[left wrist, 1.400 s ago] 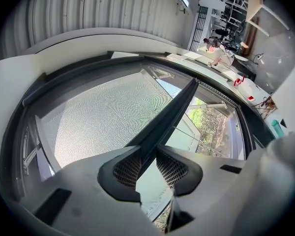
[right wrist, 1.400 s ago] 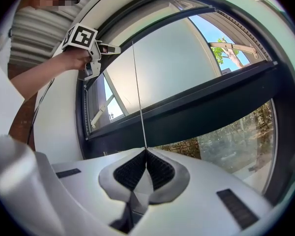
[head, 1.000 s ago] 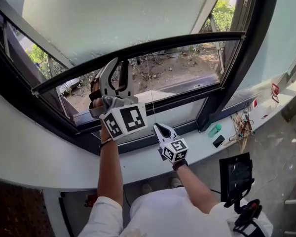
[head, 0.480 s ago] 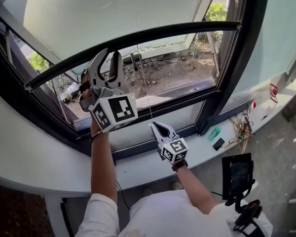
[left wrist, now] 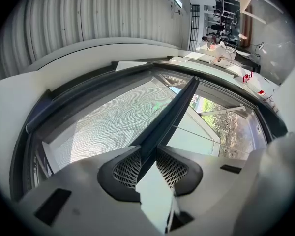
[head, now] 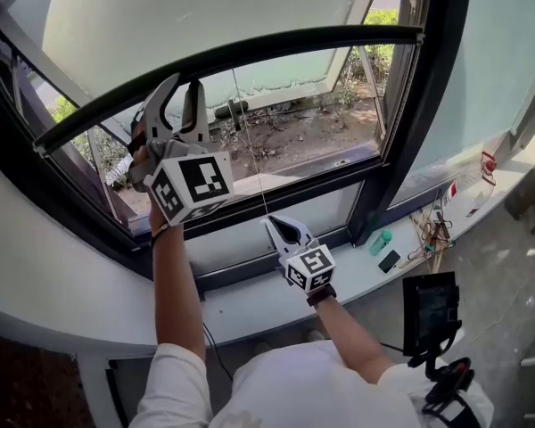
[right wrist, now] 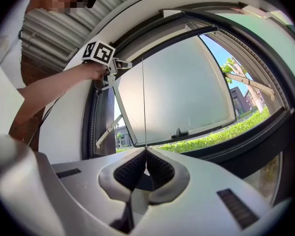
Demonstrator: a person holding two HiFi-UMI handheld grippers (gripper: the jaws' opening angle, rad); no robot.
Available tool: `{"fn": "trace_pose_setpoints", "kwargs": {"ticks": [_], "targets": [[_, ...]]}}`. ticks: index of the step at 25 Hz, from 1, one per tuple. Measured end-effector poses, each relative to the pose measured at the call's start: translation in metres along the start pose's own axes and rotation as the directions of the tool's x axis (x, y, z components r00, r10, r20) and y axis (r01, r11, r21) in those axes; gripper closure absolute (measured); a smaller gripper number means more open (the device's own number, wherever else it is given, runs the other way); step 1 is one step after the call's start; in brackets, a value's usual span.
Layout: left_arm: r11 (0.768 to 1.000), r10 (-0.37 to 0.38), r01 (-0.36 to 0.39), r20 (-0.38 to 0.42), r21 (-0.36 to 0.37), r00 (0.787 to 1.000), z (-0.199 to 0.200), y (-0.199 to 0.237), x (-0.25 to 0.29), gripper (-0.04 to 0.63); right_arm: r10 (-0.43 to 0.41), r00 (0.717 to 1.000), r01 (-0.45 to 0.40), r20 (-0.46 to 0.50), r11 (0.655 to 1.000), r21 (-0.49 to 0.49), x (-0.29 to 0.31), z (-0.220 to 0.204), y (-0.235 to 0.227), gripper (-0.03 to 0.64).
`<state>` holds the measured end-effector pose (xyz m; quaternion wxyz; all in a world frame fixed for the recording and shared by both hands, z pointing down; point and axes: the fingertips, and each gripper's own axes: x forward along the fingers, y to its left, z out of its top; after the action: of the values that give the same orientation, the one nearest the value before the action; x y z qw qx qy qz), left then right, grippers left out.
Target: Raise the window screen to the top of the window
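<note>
The window screen's bottom bar is black, its mesh pale grey with a fine rippling weave. The left tongs and right tongs are light grey, their cubes white with black square markers. The sill is white.

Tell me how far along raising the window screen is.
Done: the screen's dark bottom bar sits partway up, open view beneath it. In hand: the left gripper clamps that bar; the right gripper is shut on the thin cord. Left: pale mesh shows above the bar, so it has further to climb.
</note>
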<state>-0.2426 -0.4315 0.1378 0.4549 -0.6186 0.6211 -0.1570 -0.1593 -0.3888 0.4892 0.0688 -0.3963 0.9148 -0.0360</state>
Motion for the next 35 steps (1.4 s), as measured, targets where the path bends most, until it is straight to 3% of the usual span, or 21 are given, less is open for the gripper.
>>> {"fn": "trace_pose_setpoints", "kwargs": {"ticks": [13, 19, 26, 35], "targets": [[0.999, 0.027, -0.028, 0.01, 0.038, 1.0, 0.024, 0.035, 0.017, 0.525, 0.038, 0.998, -0.036, 0.046, 0.998, -0.047, 0.005, 0.046, 0.005, 0.612], [0.998, 0.042, -0.044, 0.027, 0.047, 0.999, 0.02, 0.045, 0.022, 0.525, 0.04, 0.998, -0.038, 0.038, 0.998, -0.052, 0.024, 0.049, 0.009, 0.612], [0.995, 0.066, -0.07, 0.051, 0.069, 0.997, 0.046, 0.063, 0.037, 0.525, 0.064, 0.995, -0.061, 0.072, 0.997, -0.04, 0.028, 0.08, 0.008, 0.612], [0.99, 0.093, -0.102, 0.094, 0.097, 0.991, 0.066, 0.089, 0.047, 0.525, 0.042, 0.993, -0.032, 0.111, 0.995, -0.091, 0.029, 0.116, 0.0, 0.612]]}}
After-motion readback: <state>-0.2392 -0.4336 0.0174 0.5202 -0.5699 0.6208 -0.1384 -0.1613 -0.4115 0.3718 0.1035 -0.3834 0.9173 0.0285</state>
